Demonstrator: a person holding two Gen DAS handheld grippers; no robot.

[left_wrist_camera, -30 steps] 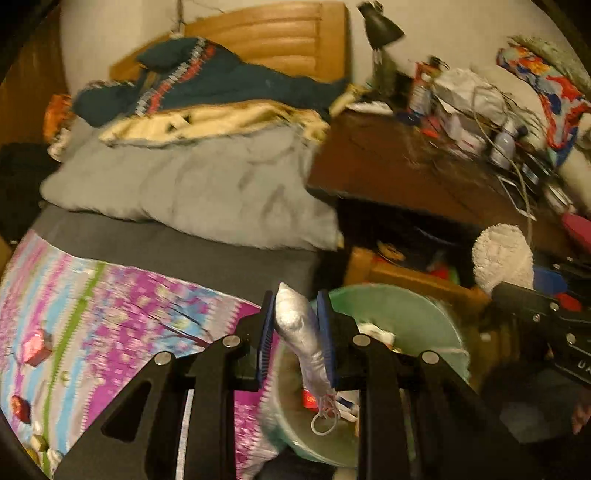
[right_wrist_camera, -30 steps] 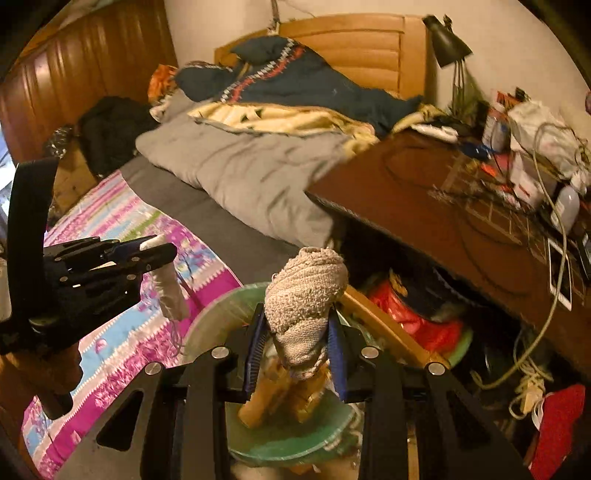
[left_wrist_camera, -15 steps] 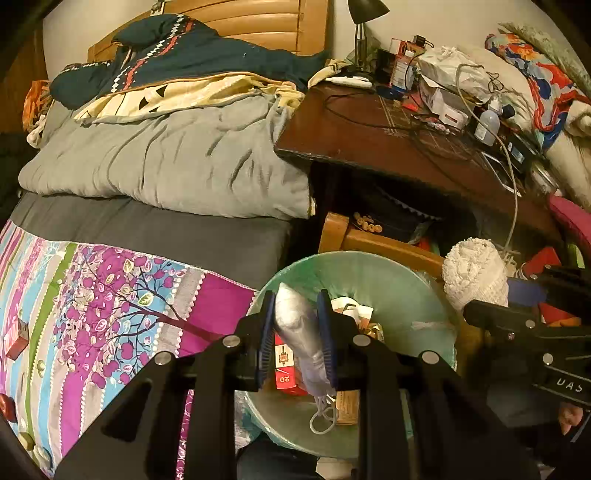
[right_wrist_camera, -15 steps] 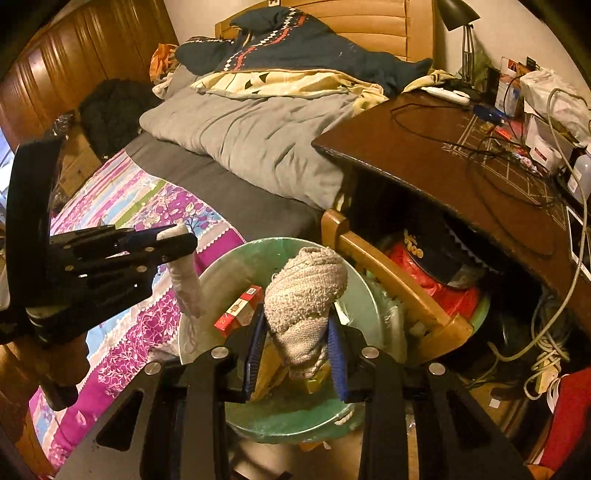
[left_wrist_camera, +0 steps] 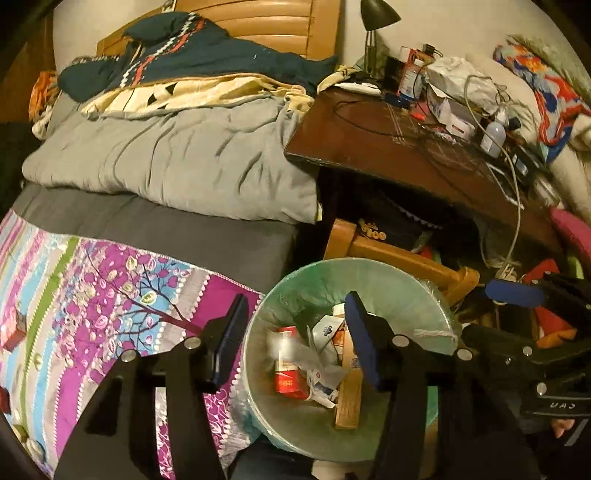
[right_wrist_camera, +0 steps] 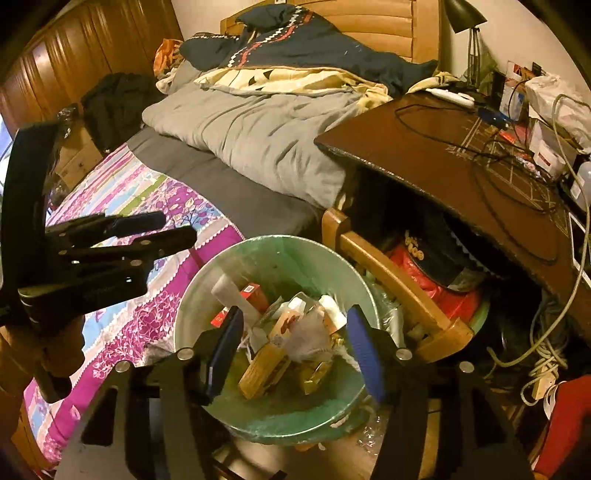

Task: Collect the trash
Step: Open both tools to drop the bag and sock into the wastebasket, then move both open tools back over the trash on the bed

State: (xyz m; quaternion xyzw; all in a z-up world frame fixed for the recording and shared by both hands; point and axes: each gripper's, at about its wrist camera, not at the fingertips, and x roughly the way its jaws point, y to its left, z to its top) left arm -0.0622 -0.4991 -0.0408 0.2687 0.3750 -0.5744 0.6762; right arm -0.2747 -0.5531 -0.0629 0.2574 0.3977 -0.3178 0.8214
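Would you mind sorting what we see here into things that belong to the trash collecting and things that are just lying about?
Part of the job:
- green trash bin
- red carton and crumpled papers inside it
- left gripper, open
- right gripper, open

Just lying about:
- grey duvet
- patterned bedspread
- desk lamp
- wooden chair
- cables on the desk

The left gripper (left_wrist_camera: 295, 339) hangs over a green-lined bin (left_wrist_camera: 388, 280), its 2 blue-padded fingers (left_wrist_camera: 360, 341) spread wide with nothing between them. Inside the bin lie a red carton (left_wrist_camera: 286, 373), crumpled white wrappers (left_wrist_camera: 325, 363) and a wooden block (left_wrist_camera: 349, 398). The right gripper (left_wrist_camera: 517, 295) reaches in from the right edge, beside the bin's rim. The bin stands between a bed with a purple patterned cover (left_wrist_camera: 110, 295) and a wooden chair (left_wrist_camera: 399, 258) tucked under a cluttered brown desk (left_wrist_camera: 388, 147).
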